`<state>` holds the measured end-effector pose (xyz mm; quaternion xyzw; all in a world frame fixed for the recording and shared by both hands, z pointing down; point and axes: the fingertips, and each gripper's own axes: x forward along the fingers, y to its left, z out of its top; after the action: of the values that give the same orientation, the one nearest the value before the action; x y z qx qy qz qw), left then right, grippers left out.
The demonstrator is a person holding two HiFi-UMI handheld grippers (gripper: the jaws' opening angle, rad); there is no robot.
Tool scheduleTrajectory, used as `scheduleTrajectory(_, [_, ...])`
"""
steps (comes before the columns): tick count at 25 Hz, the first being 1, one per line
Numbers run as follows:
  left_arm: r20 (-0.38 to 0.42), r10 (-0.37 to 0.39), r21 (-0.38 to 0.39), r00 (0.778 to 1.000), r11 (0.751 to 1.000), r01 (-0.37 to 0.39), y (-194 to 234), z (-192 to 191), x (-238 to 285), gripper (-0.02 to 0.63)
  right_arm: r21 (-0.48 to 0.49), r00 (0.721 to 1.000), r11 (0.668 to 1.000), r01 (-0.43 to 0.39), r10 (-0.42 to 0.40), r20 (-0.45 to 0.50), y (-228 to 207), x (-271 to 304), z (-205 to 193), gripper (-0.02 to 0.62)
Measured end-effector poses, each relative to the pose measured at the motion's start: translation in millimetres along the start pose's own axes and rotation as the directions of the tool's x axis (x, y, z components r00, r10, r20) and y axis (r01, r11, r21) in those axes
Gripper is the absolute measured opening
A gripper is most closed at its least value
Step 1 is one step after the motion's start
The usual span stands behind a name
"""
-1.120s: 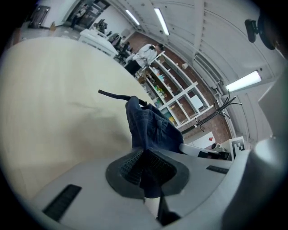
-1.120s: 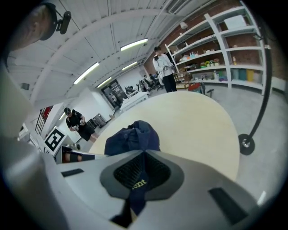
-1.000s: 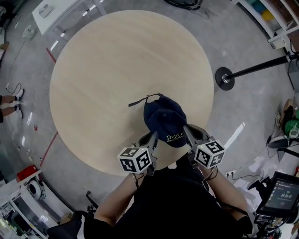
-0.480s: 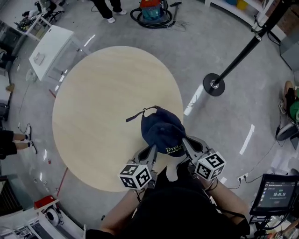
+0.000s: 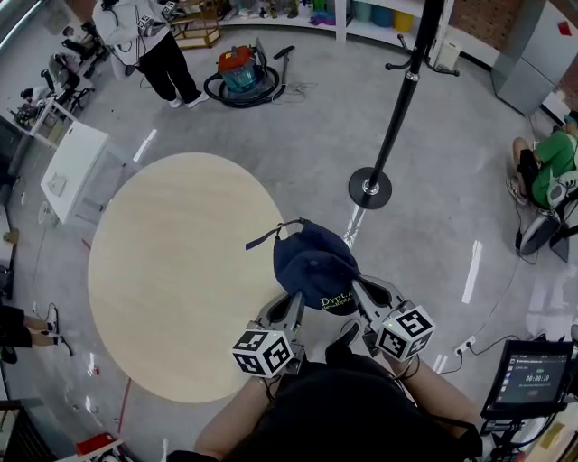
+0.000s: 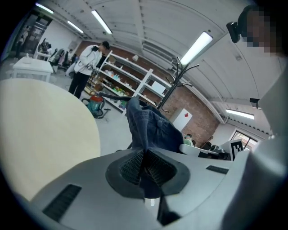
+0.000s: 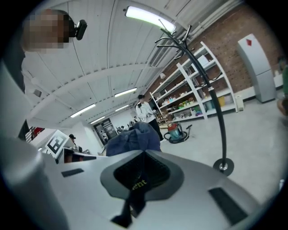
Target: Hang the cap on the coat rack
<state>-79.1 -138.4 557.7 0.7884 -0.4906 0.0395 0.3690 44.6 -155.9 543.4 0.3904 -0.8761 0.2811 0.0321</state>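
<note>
A second ago the cap hung over the middle of the round table. Now the table has slid off to 9 o'clock and the cap sits past its right edge, over the grey floor. The rack, which earlier lay out at 3 o'clock, now stands at 1 o'clock with its round foot on the floor, well apart from the cap. A vacuum and a standing person have come into sight at 11 o'clock. Shelves line the far wall at 12 o'clock, and a small white table stands at 10 o'clock. The grip has not changed. The left gripper has its jaws pinched tight on the cap's dark fabric at 7 o'clock of the cap. The right gripper has its jaws pinched on the edge with the yellow lettering, at 5 o'clock. The cap is held up between the two, its crown bulging upward and its strap loop sticking out toward 10 o'clock.
</note>
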Motion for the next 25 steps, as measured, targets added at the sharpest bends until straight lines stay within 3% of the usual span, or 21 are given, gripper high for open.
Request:
scheduleTrajectory(6, [0.001, -0.051, 0.077, 0.999, 0.996, 0.050, -41, -2, 74, 0.018, 0.014, 0.996, 0.999, 0.039, -0.040, 0.084, -75, -25, 17, 0.015])
scheduleTrajectory(12, [0.044, -0.074, 0.170, 0.996, 0.983, 0.066, -103, 13, 136, 0.018, 0.011, 0.981, 1.000, 0.022, -0.024, 0.190, -141, -62, 61, 0.015])
scheduleTrajectory(19, [0.051, -0.140, 0.250, 0.989, 0.960, 0.123, -155, 20, 161, 0.018, -0.048, 0.971, 0.998, 0.049, -0.036, 0.236, -166, -103, 87, 0.015])
scheduleTrajectory(25, [0.043, -0.181, 0.304, 0.983, 0.939, 0.160, -171, 27, 177, 0.018, -0.055, 0.964, 0.995, 0.078, -0.061, 0.258, -181, -113, 92, 0.015])
